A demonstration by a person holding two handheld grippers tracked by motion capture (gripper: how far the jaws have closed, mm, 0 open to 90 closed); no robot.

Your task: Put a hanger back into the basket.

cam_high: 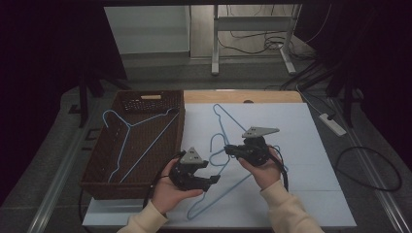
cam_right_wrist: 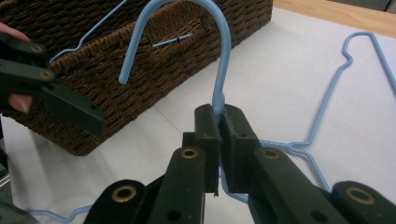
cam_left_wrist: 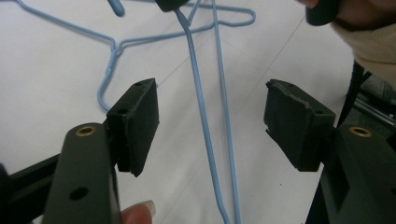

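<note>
The right gripper (cam_right_wrist: 219,116) is clamped on the neck of a blue hanger (cam_right_wrist: 212,56) over the white mat (cam_high: 291,131), near the wicker basket (cam_high: 99,160). The left gripper (cam_left_wrist: 210,121) holds its jaws wide apart astride two blue wires, a straddle shown up close in the left gripper view.

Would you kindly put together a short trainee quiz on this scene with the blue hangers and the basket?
1. True or false: the right tongs are shut on the neck of a blue wire hanger.
2. How do the left tongs stand? A) shut on a wire B) open, with two hanger wires running between the jaws C) open, inside the basket
3. Fill in: one blue hanger lies in the brown wicker ____.

Key
1. True: the jaws clamp the wire just below the hook.
2. B: the jaws stand wide apart over the white table top.
3. basket: the basketed hanger lies aslant inside it.
</note>
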